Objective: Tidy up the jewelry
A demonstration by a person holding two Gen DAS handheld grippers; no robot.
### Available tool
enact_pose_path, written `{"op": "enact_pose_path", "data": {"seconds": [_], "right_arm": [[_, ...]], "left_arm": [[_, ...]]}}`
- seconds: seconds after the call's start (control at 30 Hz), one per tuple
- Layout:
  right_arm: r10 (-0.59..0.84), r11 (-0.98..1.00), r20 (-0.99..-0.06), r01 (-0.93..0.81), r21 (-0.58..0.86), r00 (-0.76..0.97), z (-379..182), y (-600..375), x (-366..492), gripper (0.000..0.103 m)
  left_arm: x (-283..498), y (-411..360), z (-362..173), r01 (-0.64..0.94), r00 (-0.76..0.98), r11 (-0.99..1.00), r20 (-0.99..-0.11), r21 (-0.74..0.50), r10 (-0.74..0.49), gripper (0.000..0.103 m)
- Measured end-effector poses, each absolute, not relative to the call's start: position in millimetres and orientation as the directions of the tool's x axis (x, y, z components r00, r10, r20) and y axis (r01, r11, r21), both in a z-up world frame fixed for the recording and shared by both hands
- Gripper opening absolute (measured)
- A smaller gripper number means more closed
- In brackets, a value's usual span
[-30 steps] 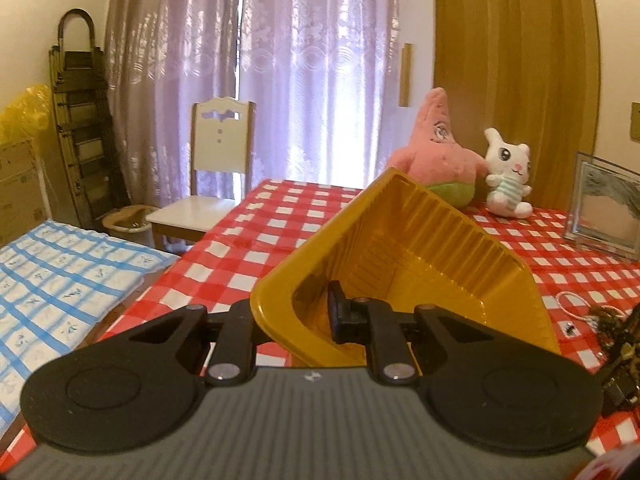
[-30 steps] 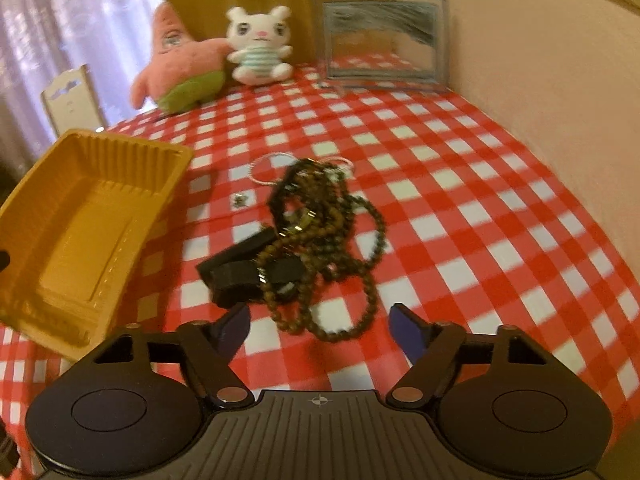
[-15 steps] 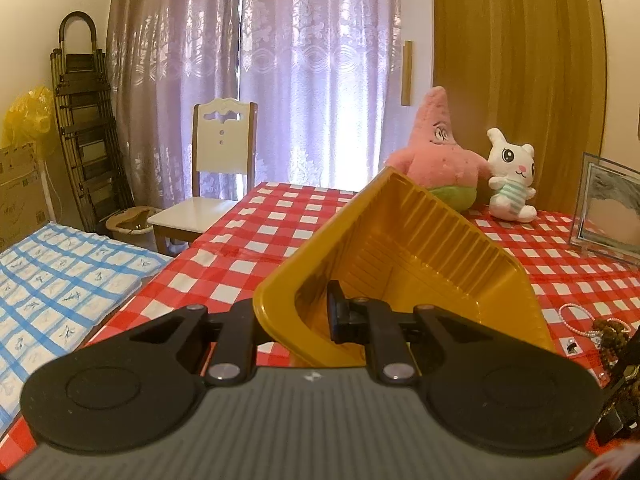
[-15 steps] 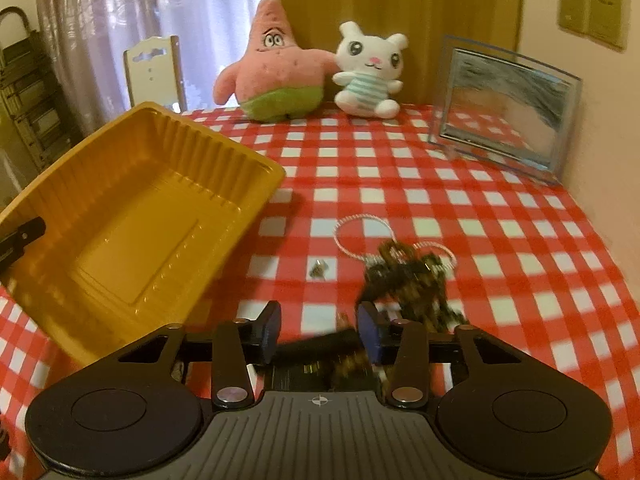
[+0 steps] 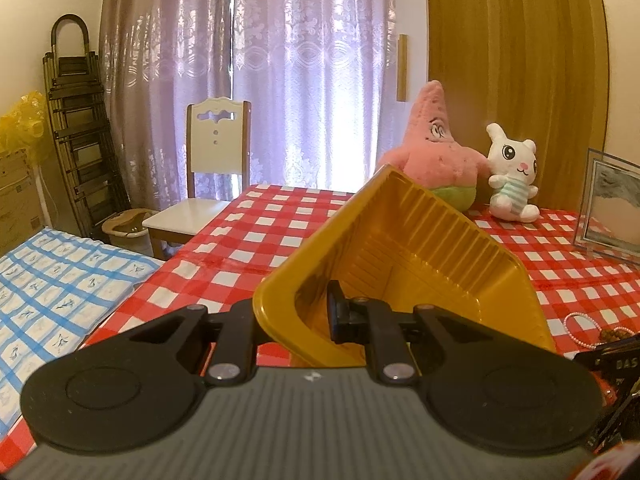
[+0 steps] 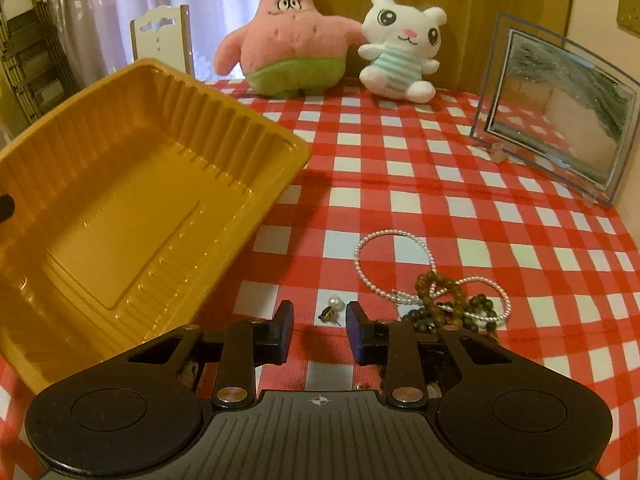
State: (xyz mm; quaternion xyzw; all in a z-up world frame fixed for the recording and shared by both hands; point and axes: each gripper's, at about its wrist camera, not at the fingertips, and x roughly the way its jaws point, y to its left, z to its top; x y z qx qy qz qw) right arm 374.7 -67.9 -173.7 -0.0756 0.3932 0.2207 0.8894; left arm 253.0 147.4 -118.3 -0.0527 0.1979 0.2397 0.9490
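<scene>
My left gripper (image 5: 296, 316) is shut on the near rim of the yellow plastic tray (image 5: 420, 248), holding it tilted above the checked table. In the right wrist view the tray (image 6: 120, 200) fills the left side with nothing in it. My right gripper (image 6: 320, 320) hangs low over the cloth, its jaws closing with a gap still between them. A small pearl earring (image 6: 334, 306) lies just ahead between the fingertips, untouched. To its right, a white pearl bracelet (image 6: 394, 232) and brown bead strands (image 6: 436, 292) lie tangled.
A pink star plush (image 6: 288, 40) and a white rabbit plush (image 6: 404, 40) sit at the table's far edge. A glass picture frame (image 6: 552, 120) stands at the right. Left of the table are a chair (image 5: 216, 168) and a blue checked bedcover (image 5: 60, 280).
My right gripper swung left off the bead pile and came down over the earring while its jaws narrowed. The left gripper drifted slightly with the tray still in its grip.
</scene>
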Motion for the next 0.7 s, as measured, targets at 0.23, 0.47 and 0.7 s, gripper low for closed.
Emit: {"op": "enact_pose_path", "data": {"seconds": [0.23, 0.47, 0.7], "right_arm": [[0.306, 0.898, -0.745, -0.44, 0.019, 0.593, -184.9, -64.9, 383.9, 0.018], [0.305, 0.891, -0.727, -0.454, -0.01, 0.614, -188.8, -64.6, 379.0, 0.008], [0.405, 0.877, -0.644, -0.476, 0.072, 0.649, -157.8, -64.5, 365.1, 0.008]], "left_arm": [[257.5, 151.6, -119.3, -0.462, 0.81, 0.887, -0.408, -0.004, 0.421, 0.015], [257.9, 153.8, -120.2, -0.449, 0.813, 0.893, -0.417, -0.003, 0.407, 0.014], [258.1, 155.6, -120.2, -0.446, 0.81, 0.895, -0.426, -0.004, 0.402, 0.014]]}}
